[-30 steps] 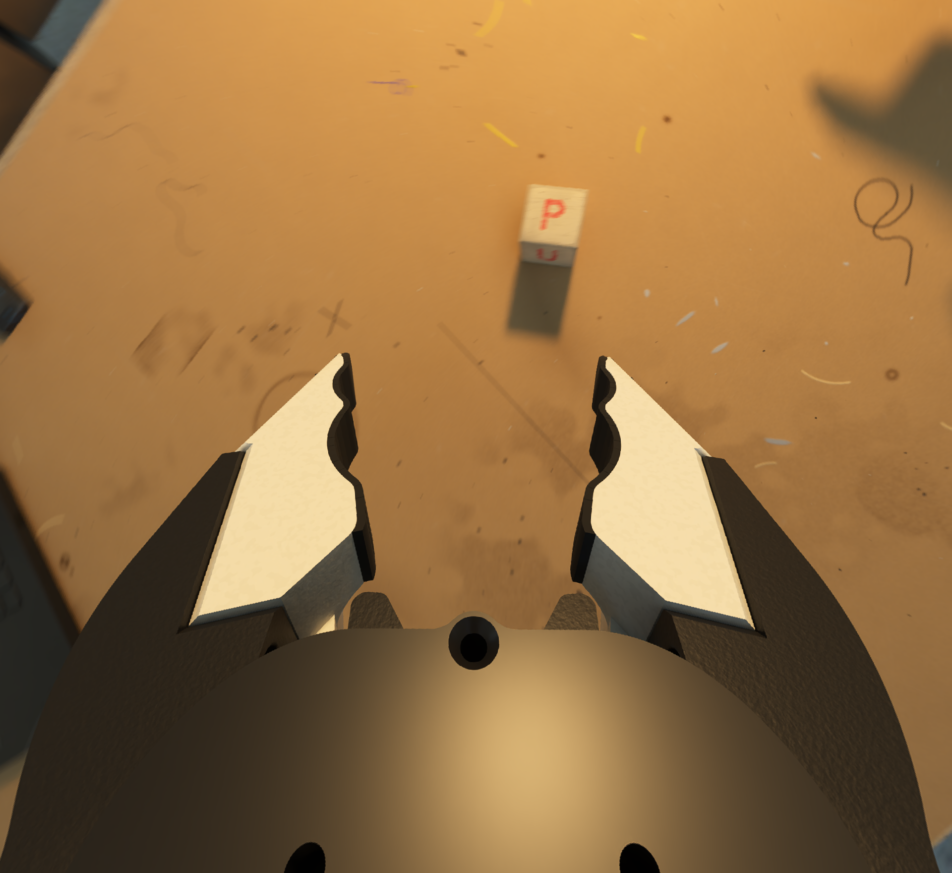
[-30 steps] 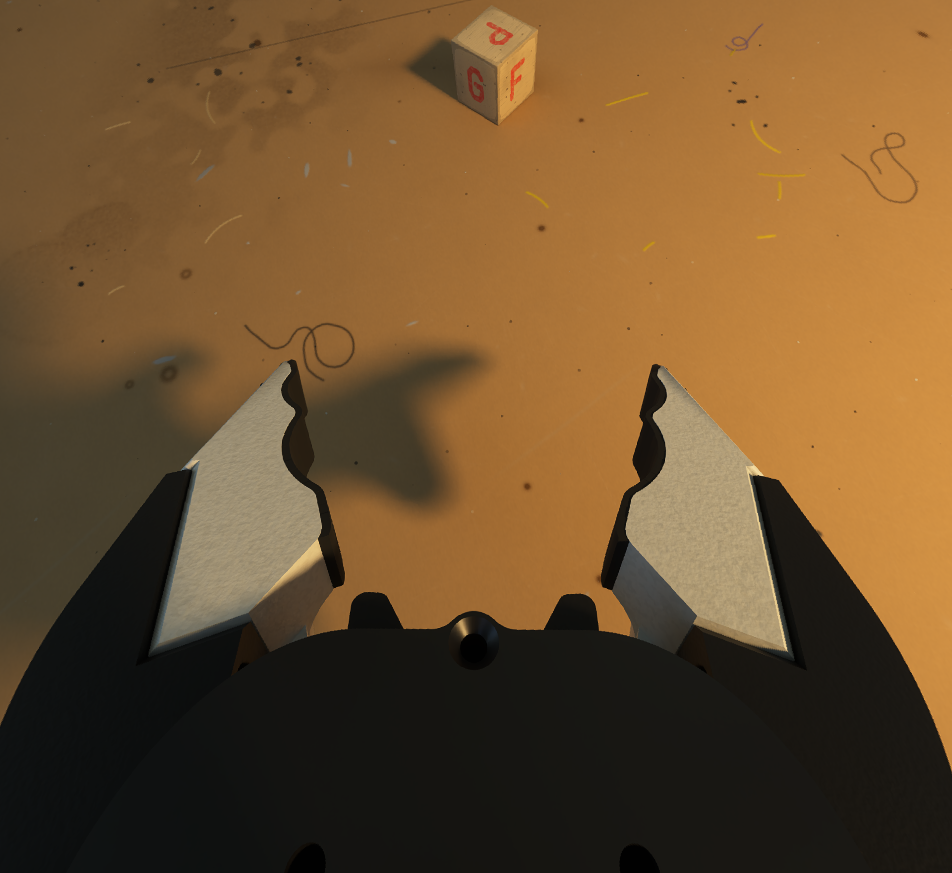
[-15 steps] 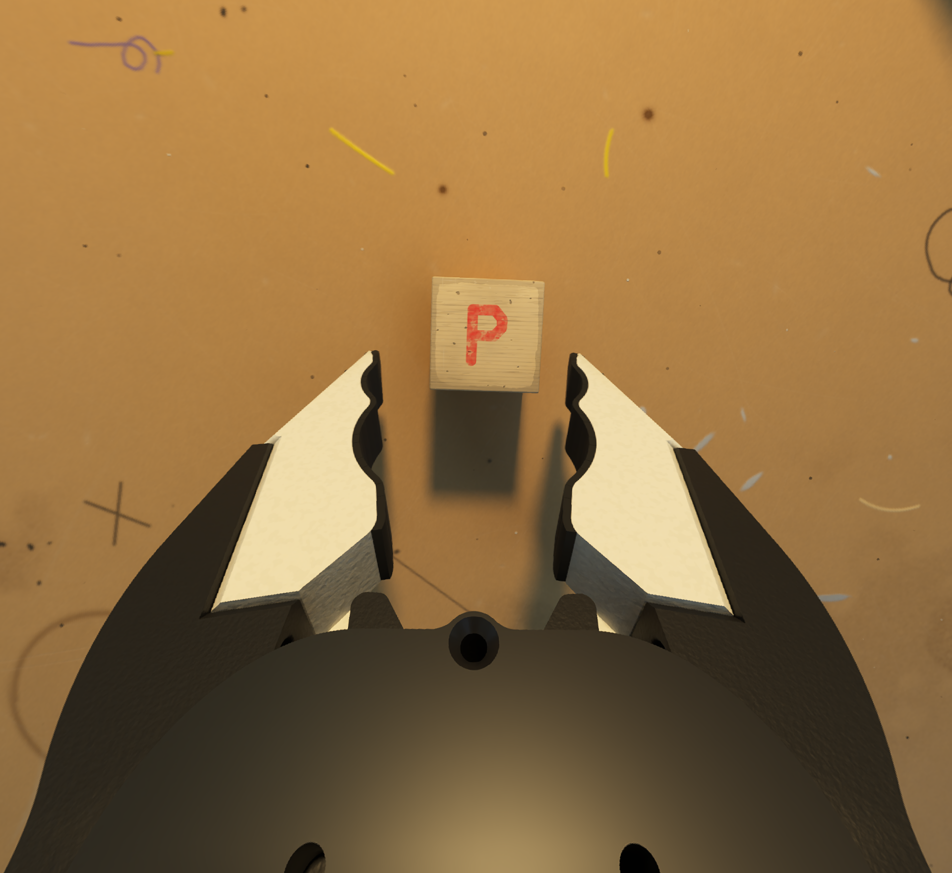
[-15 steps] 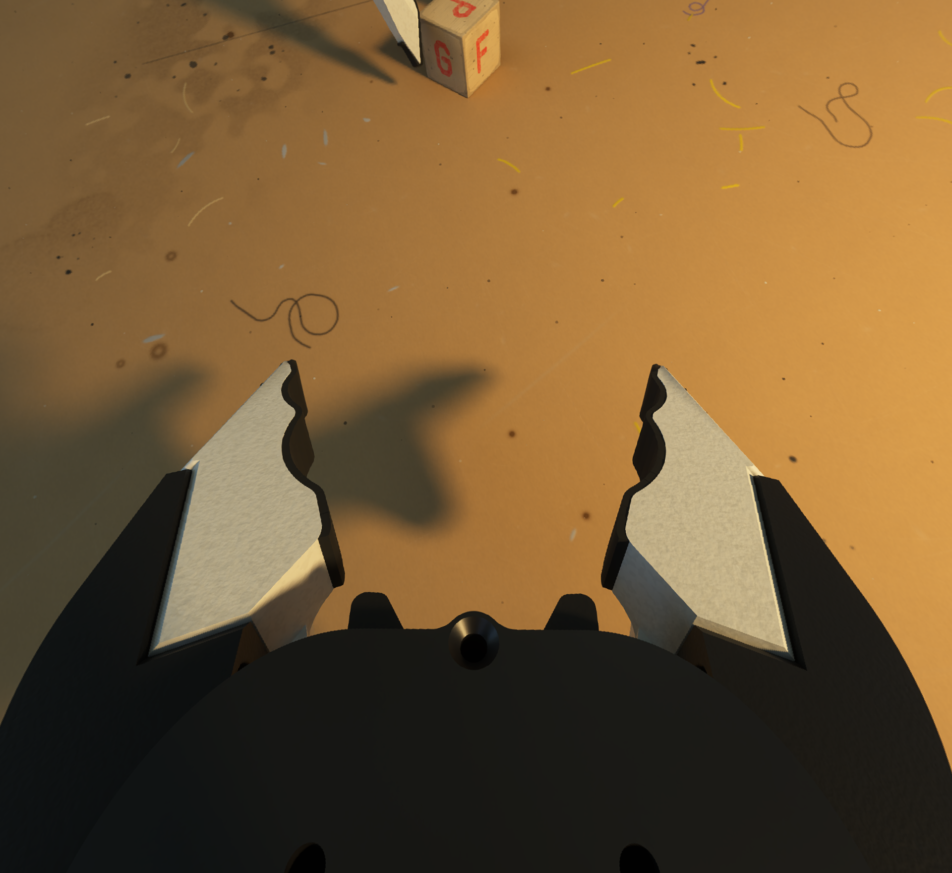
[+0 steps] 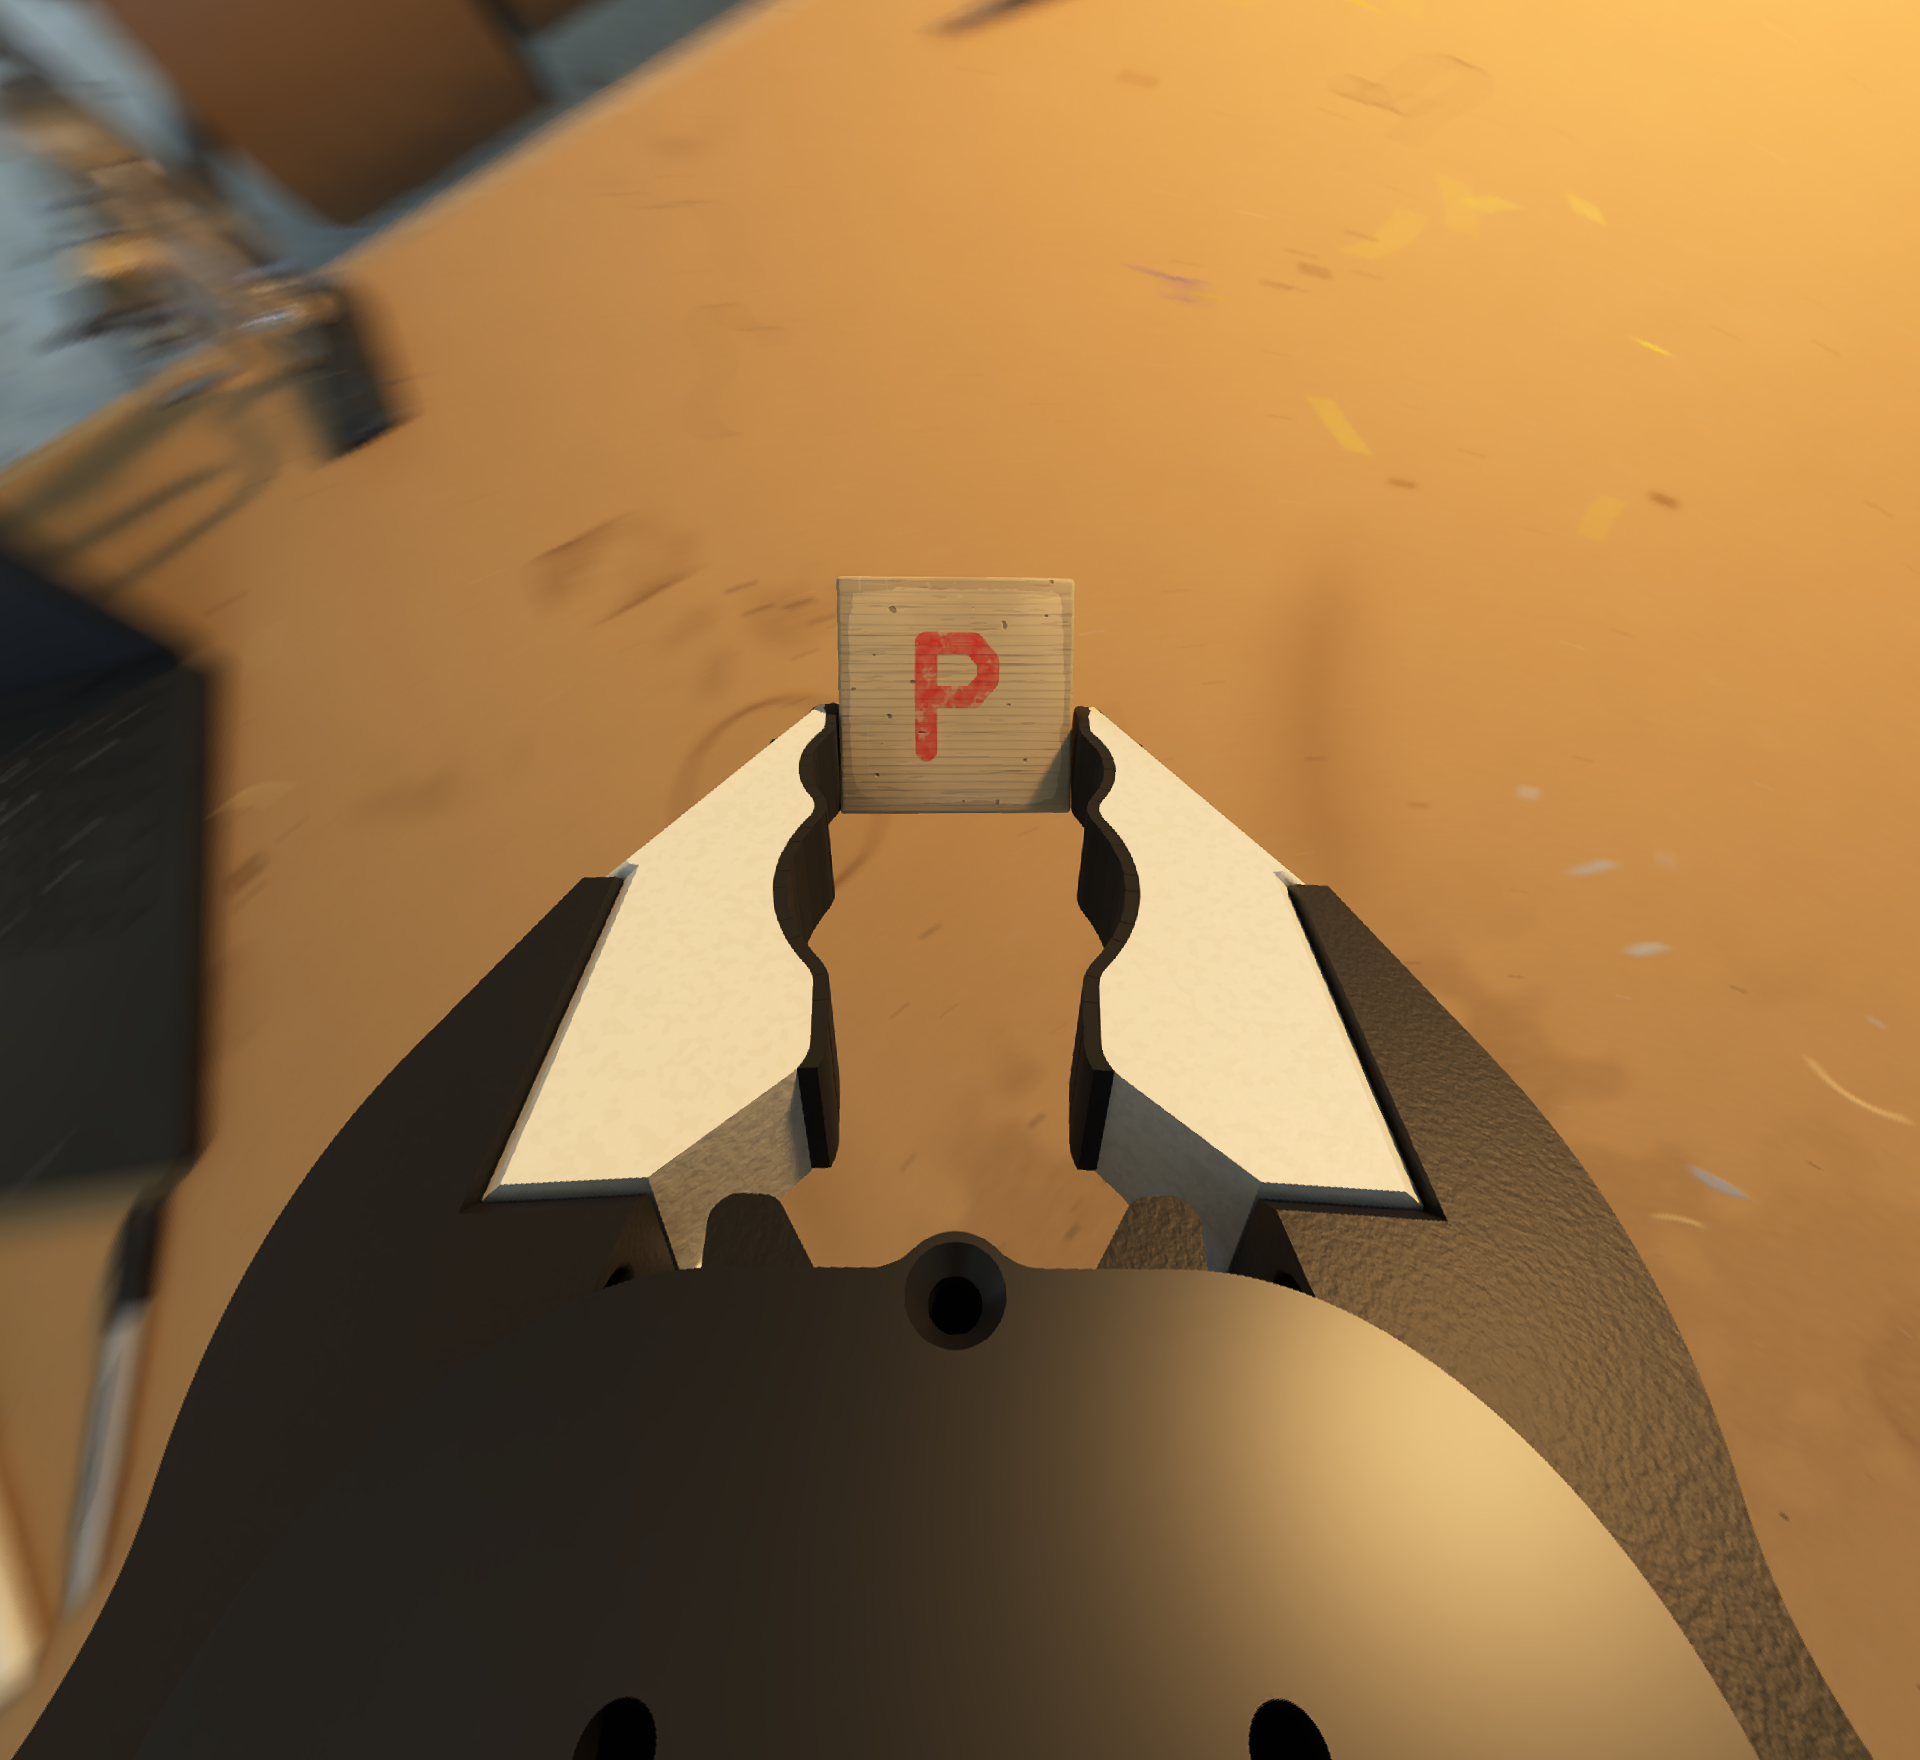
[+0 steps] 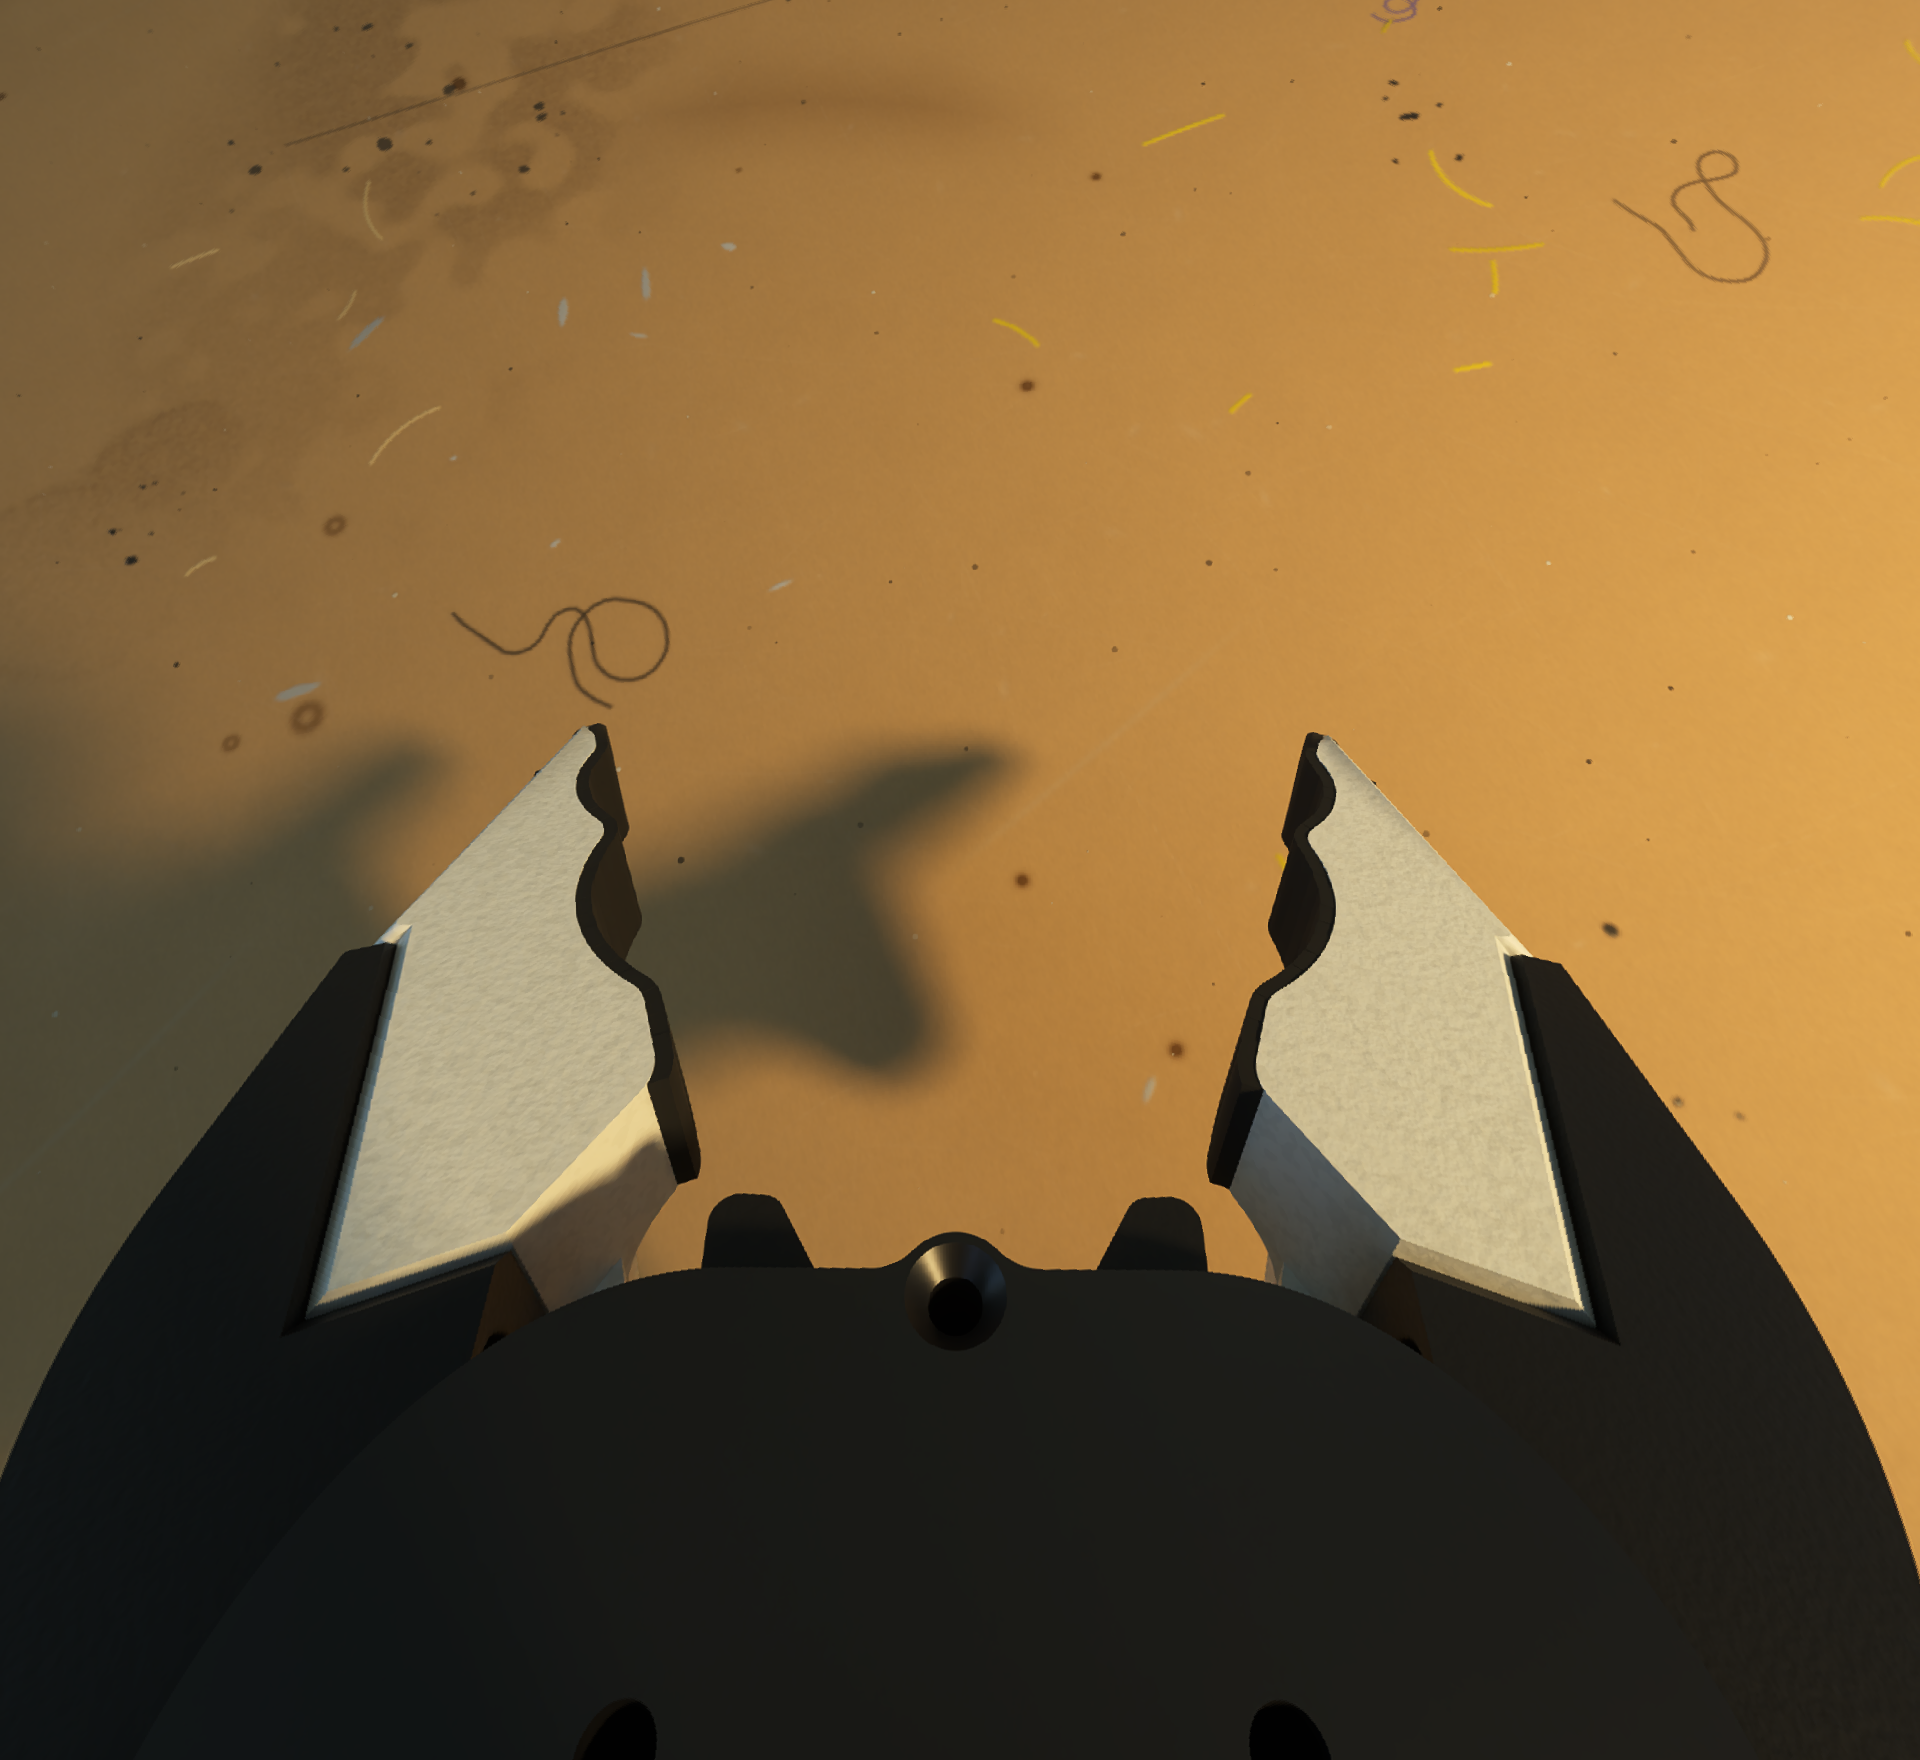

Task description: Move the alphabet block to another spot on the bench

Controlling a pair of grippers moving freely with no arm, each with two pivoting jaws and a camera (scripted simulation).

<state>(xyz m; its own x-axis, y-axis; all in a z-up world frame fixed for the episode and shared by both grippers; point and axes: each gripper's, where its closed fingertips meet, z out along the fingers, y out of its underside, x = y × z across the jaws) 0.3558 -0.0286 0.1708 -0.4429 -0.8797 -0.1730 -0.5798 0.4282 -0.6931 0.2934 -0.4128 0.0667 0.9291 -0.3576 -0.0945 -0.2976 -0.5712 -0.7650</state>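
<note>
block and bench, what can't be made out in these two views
- Block, left wrist view: only one face shows; its lower sides sit behind the left gripper fingertips, and whether it is off the bench cannot be told.
- Bench edge and clutter at left, left wrist view: smeared by motion blur.
- Right wrist view: the block is out of frame; the right gripper body hides the near bench.

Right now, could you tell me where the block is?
In the left wrist view the block sits mid-frame, pinched between the tips of the left gripper above the bench. The right wrist view shows no block.
</note>
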